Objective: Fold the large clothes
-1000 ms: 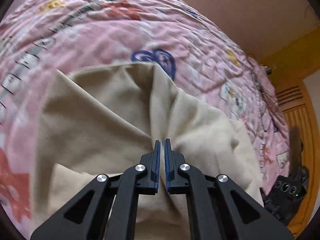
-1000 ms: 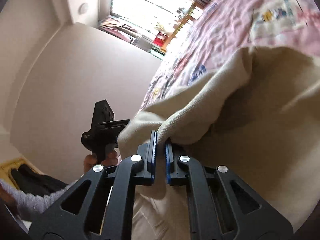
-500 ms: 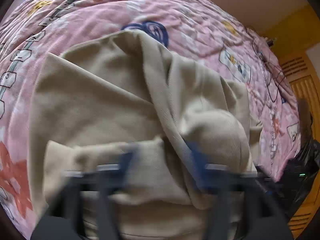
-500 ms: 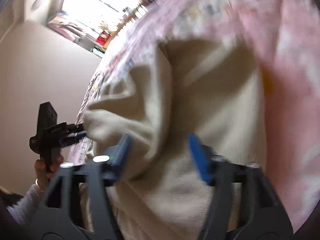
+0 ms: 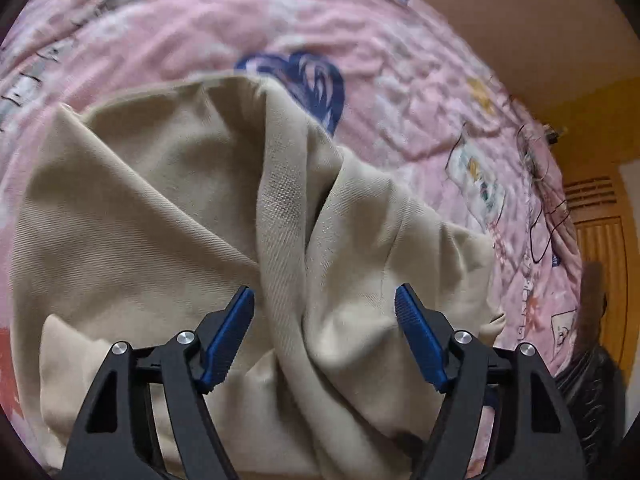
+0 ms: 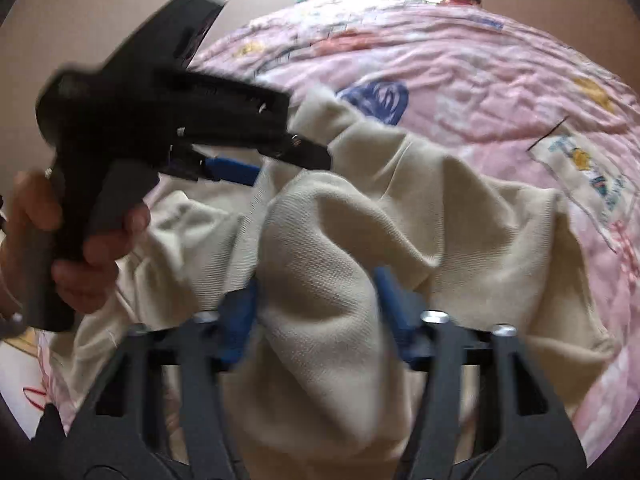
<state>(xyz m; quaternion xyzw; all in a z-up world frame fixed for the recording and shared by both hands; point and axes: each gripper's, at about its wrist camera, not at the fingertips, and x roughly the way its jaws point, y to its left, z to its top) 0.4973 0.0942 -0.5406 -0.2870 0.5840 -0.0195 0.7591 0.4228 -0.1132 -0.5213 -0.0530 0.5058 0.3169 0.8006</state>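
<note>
A large beige garment (image 5: 168, 216) lies bunched and partly folded on a pink patterned quilt (image 5: 224, 32). My left gripper (image 5: 325, 300) is open, its blue pads on either side of a raised fold, holding nothing. My right gripper (image 6: 318, 284) is open too, its jaws astride a bulging fold of the same garment (image 6: 460, 232). In the right wrist view the left gripper (image 6: 280, 164) shows at the upper left, held in a hand, just above the cloth.
The quilt (image 6: 460, 64) covers the bed on all sides of the garment. A black cable (image 5: 544, 216) lies on it at the right. A wooden door (image 5: 604, 248) and a dark object (image 5: 592, 392) stand beyond the bed's right edge. A bright window is far behind.
Both grippers were shut on the garment a second ago and have opened, dropping it. The cloth has settled onto the quilt in loose folds. The right gripper has swung to face the bed.
</note>
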